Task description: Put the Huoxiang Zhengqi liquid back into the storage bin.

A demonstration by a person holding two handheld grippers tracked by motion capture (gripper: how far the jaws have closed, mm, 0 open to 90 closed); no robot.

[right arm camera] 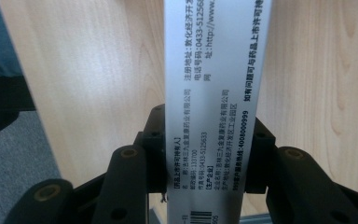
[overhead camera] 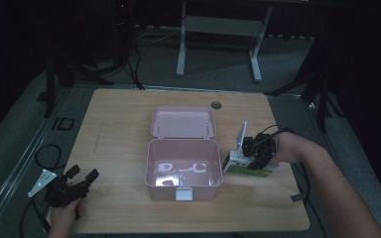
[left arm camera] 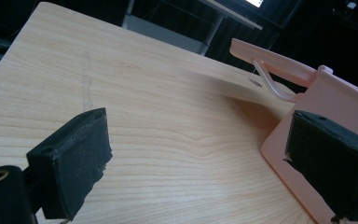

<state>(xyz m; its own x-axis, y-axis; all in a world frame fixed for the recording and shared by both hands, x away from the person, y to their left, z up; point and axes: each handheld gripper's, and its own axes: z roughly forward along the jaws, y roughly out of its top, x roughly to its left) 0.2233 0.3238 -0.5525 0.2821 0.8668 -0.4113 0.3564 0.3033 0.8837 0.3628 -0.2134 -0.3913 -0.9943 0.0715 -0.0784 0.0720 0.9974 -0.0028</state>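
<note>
A white and green carton (overhead camera: 248,167) sits just right of the open pink box (overhead camera: 152,168), low over the table; I cannot tell if it touches the wood. My right gripper (overhead camera: 256,154) is shut on the carton. In the right gripper view the white carton (right arm camera: 214,70), printed with text and a barcode, runs up between the black jaws of my right gripper (right arm camera: 209,154). My left gripper (overhead camera: 83,177) is open with nothing in it near the table's front left corner. Its left gripper view has the open left gripper (left arm camera: 200,163) over bare wood, with the pink box (left arm camera: 331,98) at the right.
The pink box's lid (overhead camera: 182,122) lies folded back behind it, and a white latch (overhead camera: 183,194) sits on its front wall. Pale shapes glint on the box floor. The wooden table (overhead camera: 114,129) has a round hole (overhead camera: 215,104) near its far edge. A desk frame stands beyond.
</note>
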